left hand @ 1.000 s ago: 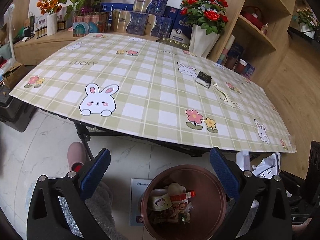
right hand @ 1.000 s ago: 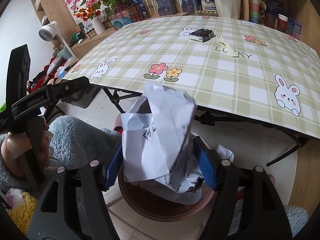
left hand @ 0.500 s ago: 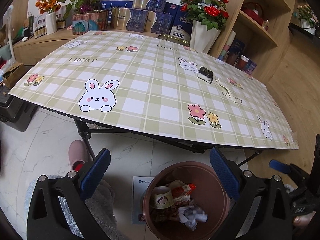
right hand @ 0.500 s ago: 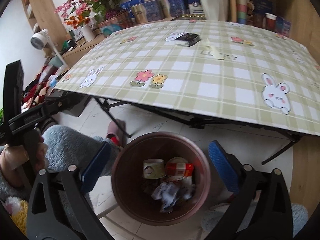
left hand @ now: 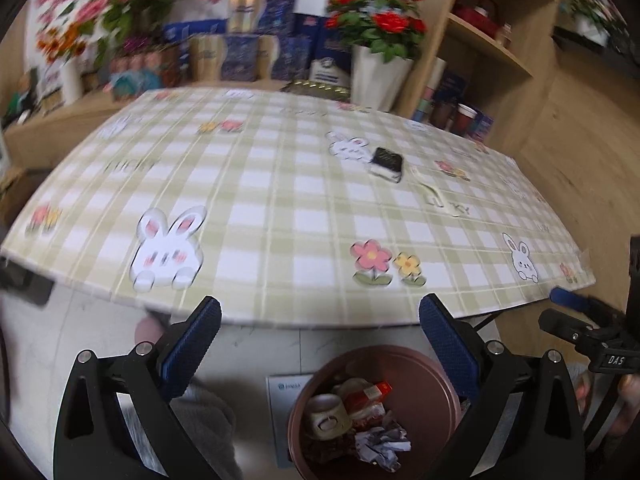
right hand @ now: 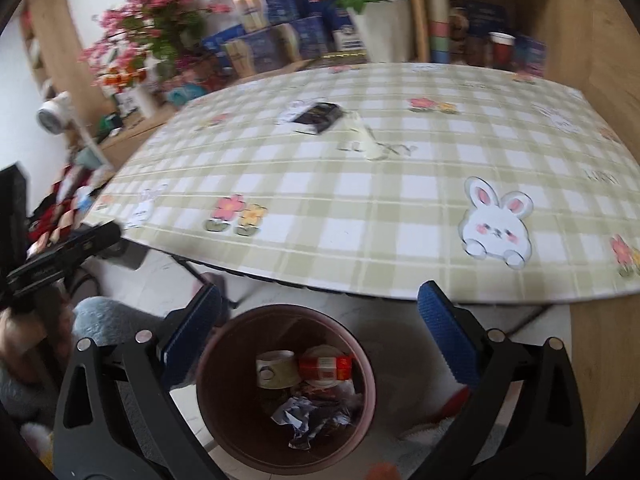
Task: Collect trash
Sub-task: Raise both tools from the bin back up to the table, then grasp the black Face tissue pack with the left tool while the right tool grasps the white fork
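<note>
Your left wrist view looks forward and down along the left tongs [left hand: 320, 344], from just off the near edge of the table [left hand: 280, 208]. Your right wrist view does the same along the right tongs [right hand: 318, 340], set further to the right. Both views sit close above the bin [left hand: 416, 364] on the floor and face the shelves behind the table. Both share the bin [right hand: 240, 364], the checked tabletop [right hand: 400, 200] and the red flowers [left hand: 376, 20].

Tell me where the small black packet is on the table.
The black packet lies on the far right part of the checked tablecloth in the left wrist view, beside a printed bunny, with the pale plastic fork just right of it.
</note>
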`<state>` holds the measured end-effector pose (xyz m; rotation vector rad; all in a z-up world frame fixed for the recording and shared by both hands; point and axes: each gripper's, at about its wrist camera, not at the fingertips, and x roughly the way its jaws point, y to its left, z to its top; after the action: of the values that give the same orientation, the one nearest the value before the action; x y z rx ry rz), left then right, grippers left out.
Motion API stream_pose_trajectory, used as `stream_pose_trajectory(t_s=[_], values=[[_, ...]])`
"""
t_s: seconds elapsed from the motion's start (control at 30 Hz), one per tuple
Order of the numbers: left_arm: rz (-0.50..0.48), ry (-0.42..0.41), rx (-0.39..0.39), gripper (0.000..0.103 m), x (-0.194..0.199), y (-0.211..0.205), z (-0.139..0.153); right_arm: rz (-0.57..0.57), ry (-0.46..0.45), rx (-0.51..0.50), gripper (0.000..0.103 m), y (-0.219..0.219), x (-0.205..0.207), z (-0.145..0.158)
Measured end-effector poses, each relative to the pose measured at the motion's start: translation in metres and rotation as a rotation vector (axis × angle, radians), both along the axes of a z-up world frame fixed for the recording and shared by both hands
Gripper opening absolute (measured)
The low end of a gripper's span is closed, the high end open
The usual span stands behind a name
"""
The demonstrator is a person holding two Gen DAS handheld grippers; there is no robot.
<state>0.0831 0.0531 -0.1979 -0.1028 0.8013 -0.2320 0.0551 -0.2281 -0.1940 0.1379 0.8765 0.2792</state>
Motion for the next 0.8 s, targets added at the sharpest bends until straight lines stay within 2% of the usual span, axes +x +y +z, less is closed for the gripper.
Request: stream_pose_trajectory(t_s=[0.13,0.3,0.43,0.5,0.57,0.7,0.8], values=[[-0.088,-0.023,0.029,0.097,0.031,-0.022,0.011,-0.004,-0.038,-0.063,0.097,-0.001,0.013,0.0],[-0.188,0.033,0.031,0.097,0.086,-0.054,0.015,-0.059,-0.026,0.026,0.097,-0.023,0.039,-0.005],[-0.244,0.049,0.051,0.097,0.132,-0.082,0.013,-0.098,0.003,0.02,0.097,-0.038,0.06,-0.009],[-0.255,0.035,0.091,0.097,0.156,-0.096,0.01,-0.13,0.013,-0.025,0.097,-0.044,0.071,-0.011],[-0.265,0.043,0.11,0.096,0.181,-0.109,0.004,-0.154,0.005,-0.03,0.097,-0.05,0.076,-0.012],[-0.279,0.064,0.141,0.087,0.22,-0.128,-0.011,-0.198,0.007,-0.035,0.097,-0.062,0.085,-0.017],[-0.29,0.094,0.166,0.084,0.24,-0.142,-0.026,-0.223,0.003,-0.031,0.097,-0.069,0.088,-0.021]])
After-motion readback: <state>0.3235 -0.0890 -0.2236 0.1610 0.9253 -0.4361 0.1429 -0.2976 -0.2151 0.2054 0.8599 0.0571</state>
